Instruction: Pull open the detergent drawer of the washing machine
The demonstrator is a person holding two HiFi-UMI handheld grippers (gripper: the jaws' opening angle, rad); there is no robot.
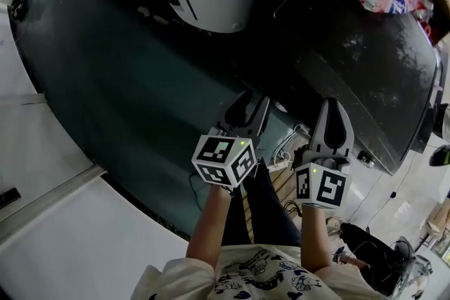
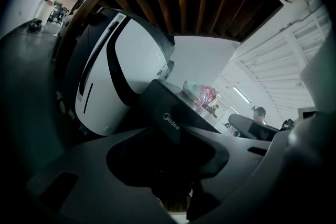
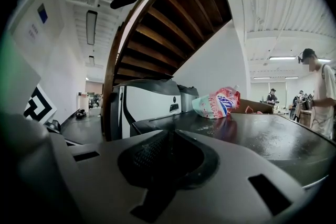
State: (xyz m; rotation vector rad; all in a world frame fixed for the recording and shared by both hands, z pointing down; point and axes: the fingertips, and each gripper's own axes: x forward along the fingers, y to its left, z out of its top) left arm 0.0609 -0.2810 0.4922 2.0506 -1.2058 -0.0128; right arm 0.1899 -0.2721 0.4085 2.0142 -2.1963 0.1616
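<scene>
Left hand-held gripper [image 1: 254, 105] released, jaws apart, holding nothing; right hand-held gripper [image 1: 331, 112] clenched, touching nothing.

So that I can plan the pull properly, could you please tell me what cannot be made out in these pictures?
- Detergent drawer: not made out in any view. The head view shows the dark Midea appliance only from above. In the left gripper view, the left tool covers the lower part of its front.
- Print on the pouch: too small and blurred to read in the right gripper view.
</scene>
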